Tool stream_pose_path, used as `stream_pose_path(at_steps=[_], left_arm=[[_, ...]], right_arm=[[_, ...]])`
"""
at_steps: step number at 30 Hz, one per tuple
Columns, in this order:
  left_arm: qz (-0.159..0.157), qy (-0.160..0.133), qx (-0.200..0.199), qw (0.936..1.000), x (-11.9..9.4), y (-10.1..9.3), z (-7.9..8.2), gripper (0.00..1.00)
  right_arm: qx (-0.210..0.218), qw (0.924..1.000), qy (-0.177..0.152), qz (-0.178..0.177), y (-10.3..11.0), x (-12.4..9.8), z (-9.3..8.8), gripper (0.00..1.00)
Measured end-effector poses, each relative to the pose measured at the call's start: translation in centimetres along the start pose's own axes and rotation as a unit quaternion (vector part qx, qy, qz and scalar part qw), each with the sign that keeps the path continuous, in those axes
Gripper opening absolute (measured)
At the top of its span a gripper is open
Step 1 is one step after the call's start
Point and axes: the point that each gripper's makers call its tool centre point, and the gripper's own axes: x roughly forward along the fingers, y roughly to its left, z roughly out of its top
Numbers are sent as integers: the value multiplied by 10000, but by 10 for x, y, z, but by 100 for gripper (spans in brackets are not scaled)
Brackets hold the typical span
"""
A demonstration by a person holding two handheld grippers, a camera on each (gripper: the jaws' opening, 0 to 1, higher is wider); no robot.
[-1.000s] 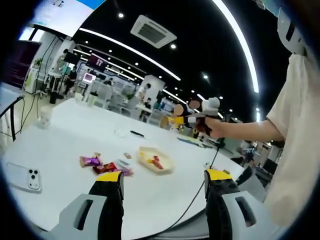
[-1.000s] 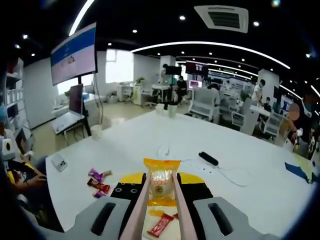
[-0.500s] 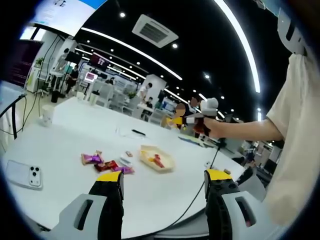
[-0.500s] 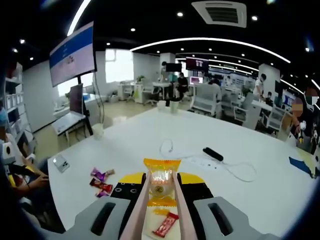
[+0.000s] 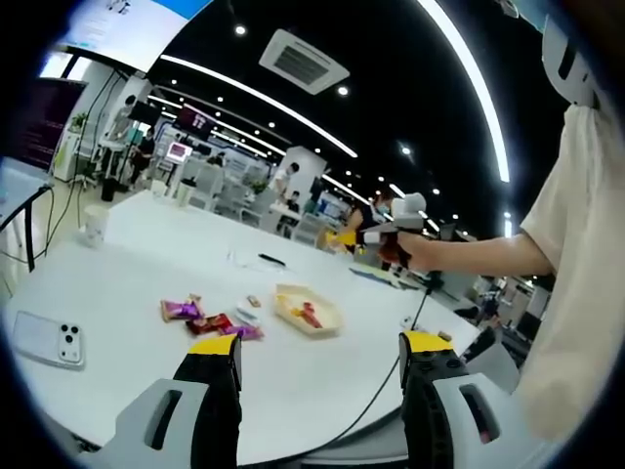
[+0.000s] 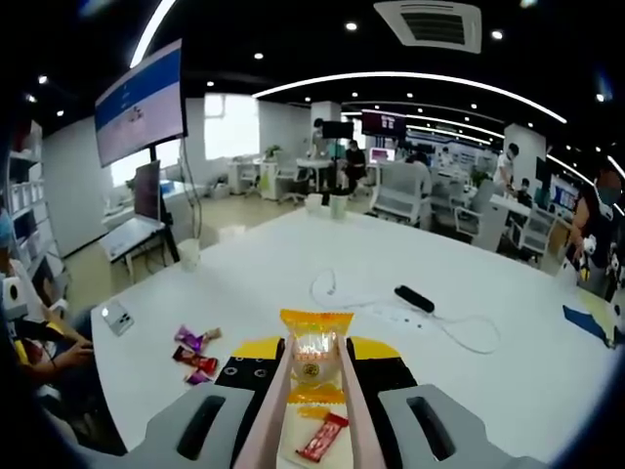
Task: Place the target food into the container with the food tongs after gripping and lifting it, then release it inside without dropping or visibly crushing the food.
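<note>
My right gripper (image 6: pixel 314 350) is shut on pink food tongs (image 6: pixel 276 393). The tongs pinch an orange-yellow wrapped snack (image 6: pixel 314 335) held up in the air. Directly beneath, between the tong arms, lies the pale container (image 6: pixel 296 445) with a red snack bar (image 6: pixel 322 437) in it. In the left gripper view that container (image 5: pixel 326 323) sits mid-table, and a hand holds the right gripper (image 5: pixel 389 234) high above and beyond it with the yellow snack (image 5: pixel 342 237) at its tip. My left gripper (image 5: pixel 317 360) hangs open over the near table edge with nothing between its jaws.
Loose purple and red snack wrappers (image 5: pixel 203 319) lie left of the container on the white table (image 5: pixel 127 283). A phone (image 5: pixel 44 340) rests near the left edge. A white cable (image 6: pixel 459 337), a black remote (image 6: pixel 414 296) and a cup (image 6: pixel 188 254) lie further out.
Both views have drifted slightly. The snack stays pinched in the tongs above the container, and the left gripper stays open.
</note>
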Motion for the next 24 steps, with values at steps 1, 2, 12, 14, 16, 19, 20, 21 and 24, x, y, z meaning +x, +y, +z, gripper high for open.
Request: stream_pose_path(at_steps=[1, 2, 12, 14, 16, 19, 20, 21, 24], left_arm=[[4, -8, -4, 10000, 0, 0, 0, 65], [10, -15, -13, 10000, -1, 0, 0, 65], [39, -32, -18, 10000, -4, 2, 0, 65], [40, -31, -20, 10000, -4, 2, 0, 65], [40, -24, -12, 10000, -4, 2, 0, 65], [54, -27, -14, 10000, -5, 2, 0, 65], [61, -26, -17, 10000, -6, 3, 0, 65], [69, -23, -14, 10000, -6, 3, 0, 65], [86, -27, -22, 10000, -7, 4, 0, 65]], right_arm=[[-15, 10000, 4, -11, 0, 0, 0, 24], [-13, 10000, 5, -15, 0, 0, 0, 24], [31, 10000, 49, -82, -3, -1, -5, 24], [29, 9999, 51, -84, -3, 0, -5, 24], [59, 9999, 31, -103, -4, 0, -5, 24], [75, 9999, 23, -118, -5, 1, -5, 25], [59, 9998, 19, -180, -7, 1, -5, 25], [45, 9998, 8, -198, -7, 1, -5, 26], [116, 9998, 11, -173, -7, 2, -6, 26]])
